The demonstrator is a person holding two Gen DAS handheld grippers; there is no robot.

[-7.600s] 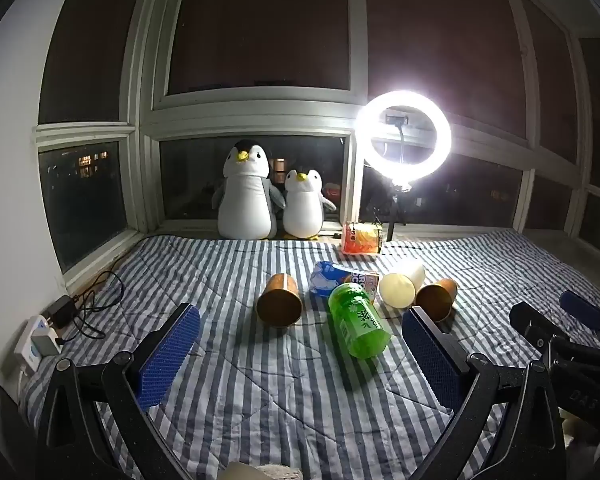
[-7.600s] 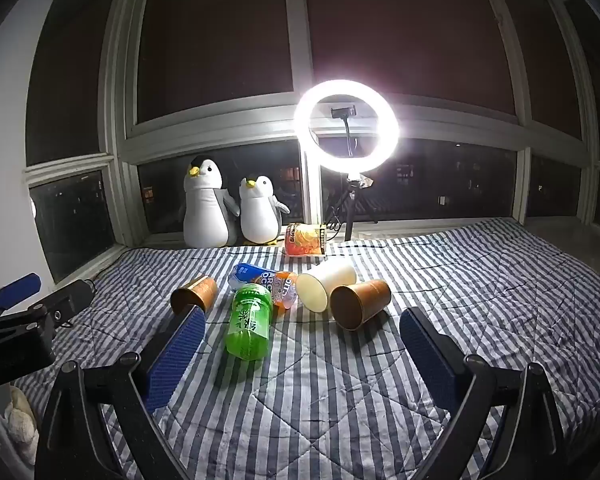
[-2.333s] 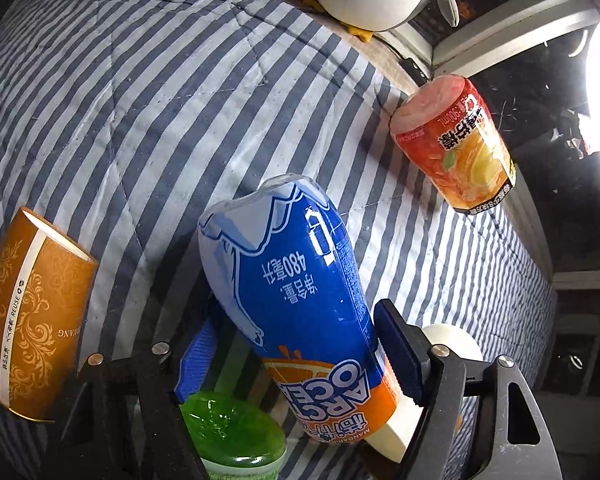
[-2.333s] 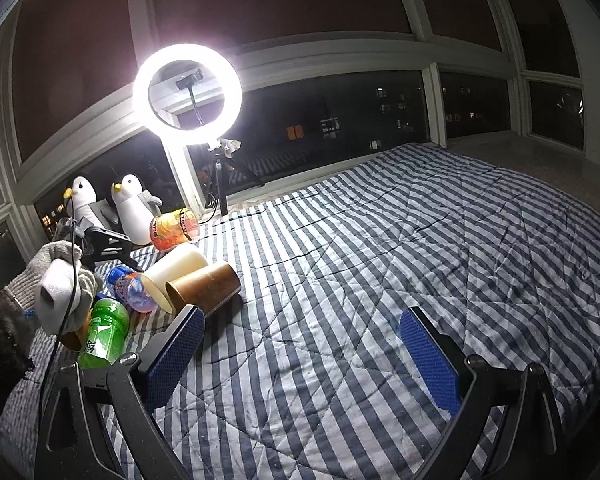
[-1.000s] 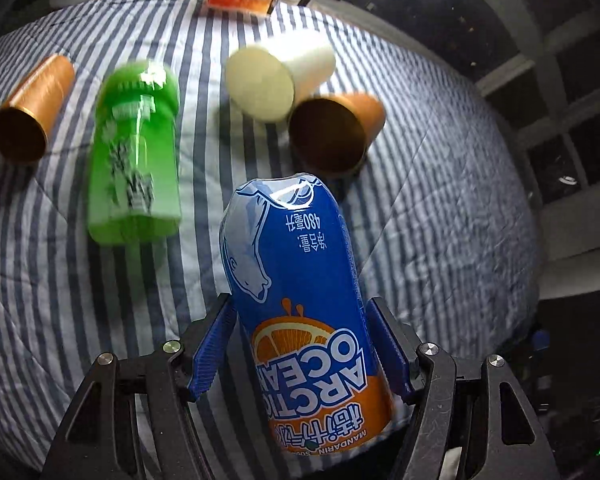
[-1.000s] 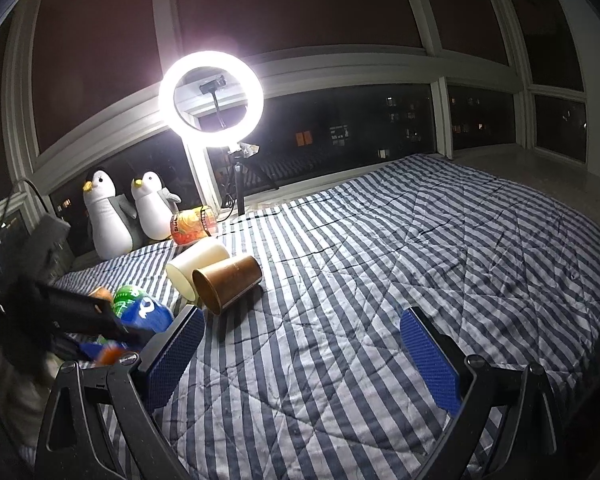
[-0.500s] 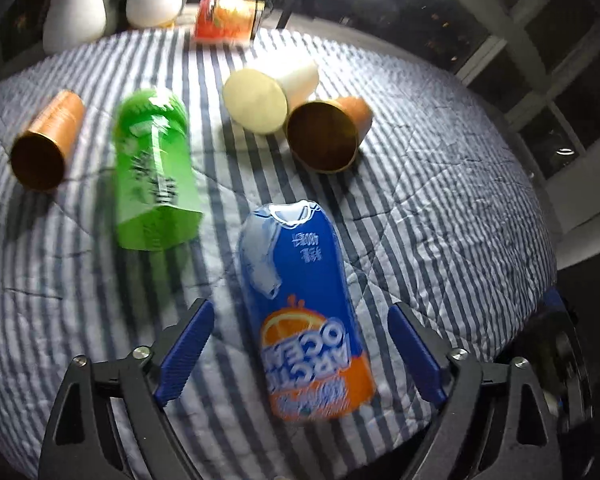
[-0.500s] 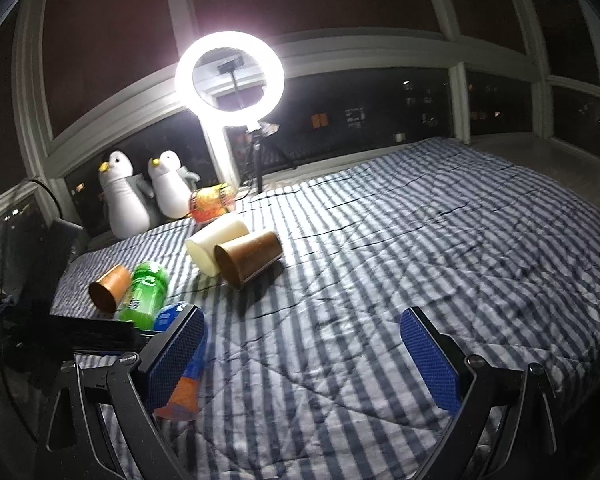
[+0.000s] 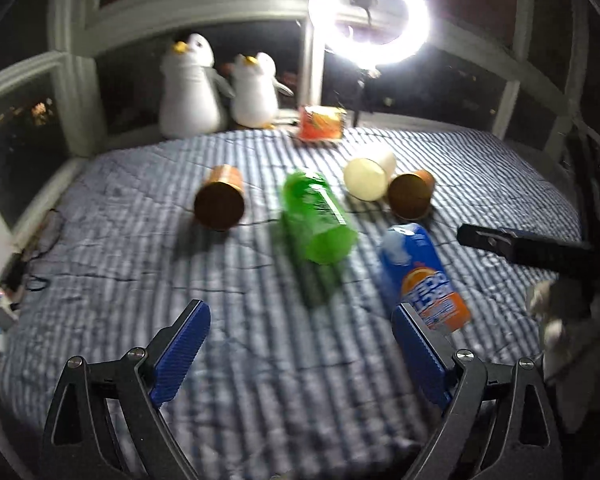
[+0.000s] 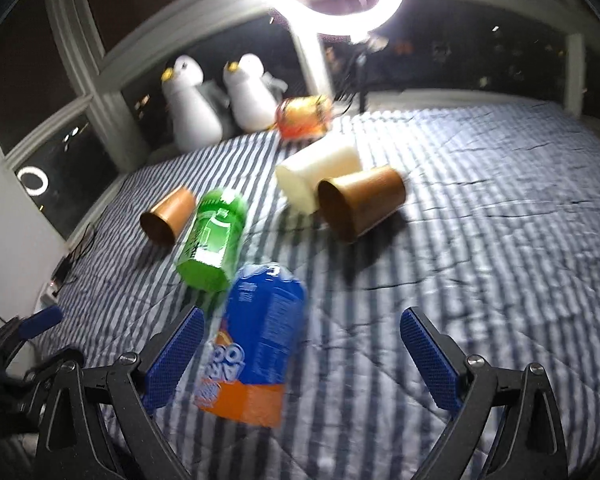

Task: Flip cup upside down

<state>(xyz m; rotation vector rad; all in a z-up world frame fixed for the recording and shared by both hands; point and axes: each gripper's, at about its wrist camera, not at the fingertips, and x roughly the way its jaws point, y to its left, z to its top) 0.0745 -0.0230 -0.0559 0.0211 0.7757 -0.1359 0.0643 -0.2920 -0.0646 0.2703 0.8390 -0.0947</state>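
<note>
A blue and orange "Arctic Ocean" cup (image 9: pixel 424 276) stands on the striped quilt with its print upside down, orange end down. My left gripper (image 9: pixel 300 352) is open and empty, drawn back from the cup, which is just beyond its right finger. In the right wrist view the same cup (image 10: pixel 260 336) is close in front of my open right gripper (image 10: pixel 302 360), nearer its left finger and not touched. Two brown cups (image 9: pixel 220 204) (image 9: pixel 410 200), a cream cup (image 9: pixel 368 180) and a green cup (image 9: pixel 316 220) lie on their sides.
An orange can (image 9: pixel 322 124) lies by the window next to two plush penguins (image 9: pixel 188 88). A bright ring light (image 9: pixel 370 14) stands behind it. Cables and a power strip (image 9: pixel 4 304) lie at the bed's left edge. The right gripper's black body (image 9: pixel 520 248) shows at the right.
My left gripper let go of the blue cup, leaving it standing on the quilt, and pulled back. My right gripper swung in toward the blue cup and the other cups.
</note>
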